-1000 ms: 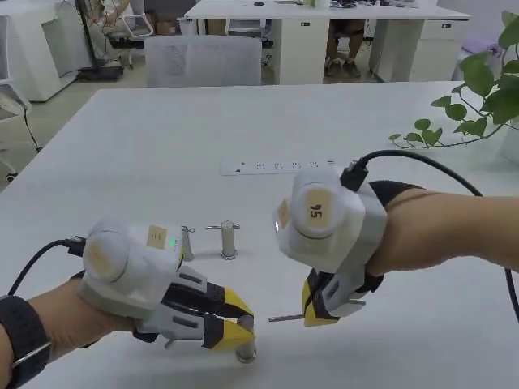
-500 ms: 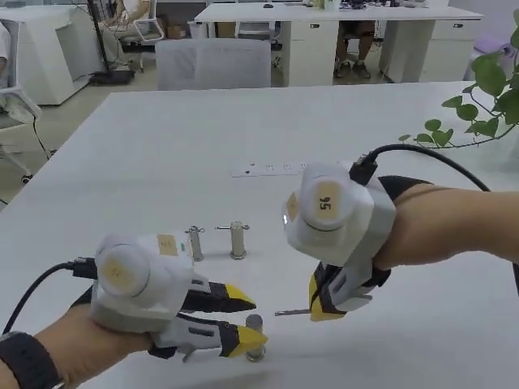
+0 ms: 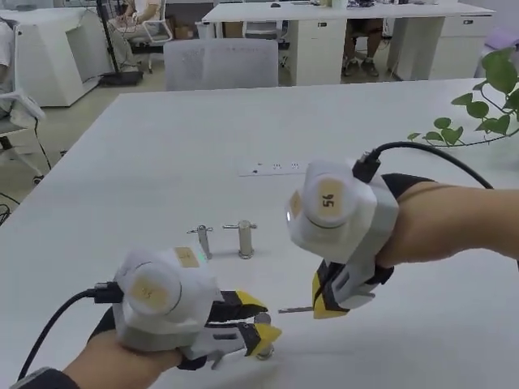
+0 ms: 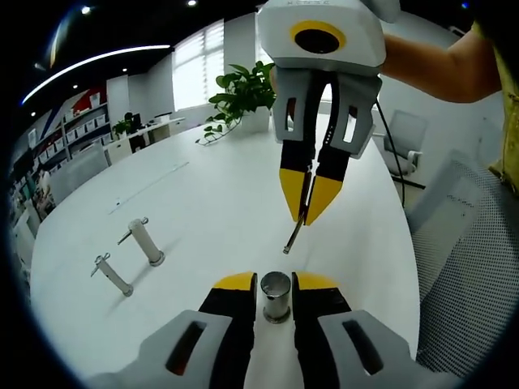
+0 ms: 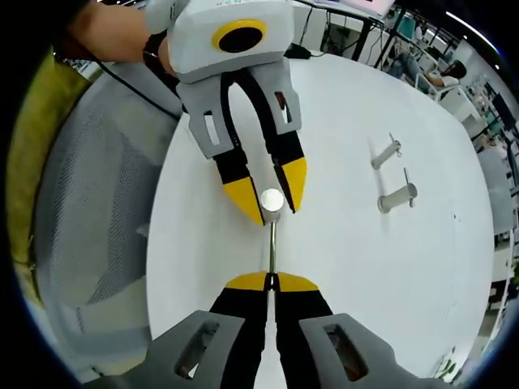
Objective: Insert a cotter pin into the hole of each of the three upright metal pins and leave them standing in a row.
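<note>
In the head view, the left gripper (image 3: 264,319) is seen bottom centre, closed snug on an upright metal pin (image 3: 264,350) standing on the white table (image 3: 162,162). A cotter pin (image 3: 293,309) is pinched in the fully shut right gripper (image 3: 324,306) just to its right. In the left gripper view, the cotter's tip is angled down close to the pin's top. In the right gripper view, two other pins (image 5: 397,197) with cotters through them are spotted at upper right.

Your white workbench (image 3: 162,146) has a grey chair (image 3: 220,63) at its far edge, white desks (image 3: 324,49) beyond, a plant (image 3: 501,77) far right.
</note>
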`<state>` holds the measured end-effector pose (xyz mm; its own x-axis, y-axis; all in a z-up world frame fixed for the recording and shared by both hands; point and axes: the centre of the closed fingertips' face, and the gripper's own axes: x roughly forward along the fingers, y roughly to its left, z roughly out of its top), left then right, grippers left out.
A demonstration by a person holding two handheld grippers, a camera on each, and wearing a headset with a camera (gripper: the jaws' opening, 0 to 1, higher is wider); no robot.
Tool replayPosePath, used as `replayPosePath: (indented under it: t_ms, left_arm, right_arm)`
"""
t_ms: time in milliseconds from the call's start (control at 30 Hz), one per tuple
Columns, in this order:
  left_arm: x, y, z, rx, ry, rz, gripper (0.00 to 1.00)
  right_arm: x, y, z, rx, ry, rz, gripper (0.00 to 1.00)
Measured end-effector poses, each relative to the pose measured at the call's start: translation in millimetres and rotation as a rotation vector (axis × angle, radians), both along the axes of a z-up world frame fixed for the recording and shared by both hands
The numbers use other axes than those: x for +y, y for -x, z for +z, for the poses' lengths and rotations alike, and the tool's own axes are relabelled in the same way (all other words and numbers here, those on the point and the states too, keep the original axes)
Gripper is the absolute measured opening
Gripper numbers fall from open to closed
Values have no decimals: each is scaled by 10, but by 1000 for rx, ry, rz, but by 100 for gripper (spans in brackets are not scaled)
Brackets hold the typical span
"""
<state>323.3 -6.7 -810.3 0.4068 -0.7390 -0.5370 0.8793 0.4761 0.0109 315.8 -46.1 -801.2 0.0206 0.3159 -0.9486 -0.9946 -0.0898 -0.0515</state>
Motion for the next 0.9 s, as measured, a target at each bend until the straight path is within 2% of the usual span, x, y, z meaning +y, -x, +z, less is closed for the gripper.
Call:
replayPosePath:
  t_ms: [167, 267, 533, 600, 633, 900]
  left_arm:
    - [-7, 14, -7, -7, -15, -27, 12]
    - [-16, 26, -6, -15, -15, -71, 12]
    - [-38, 49, 3, -32, 13, -204, 11]
    - [-31, 31, 3, -16, 25, -206, 11]
    - [-43, 49, 5, -27, 28, -235, 11]
    - [-36, 39, 9, -15, 52, -254, 11]
  right_arm:
    - [-10, -3, -9, 1, 3, -1, 2]
    - [-21, -13, -16, -1, 5, -5, 2]
    - [-37, -14, -42, 0, 11, -16, 2]
    - [-38, -8, -62, 3, 18, -14, 2]
    - [-31, -6, -70, 5, 20, -17, 2]
    - [10, 24, -113, 13, 33, -18, 2]
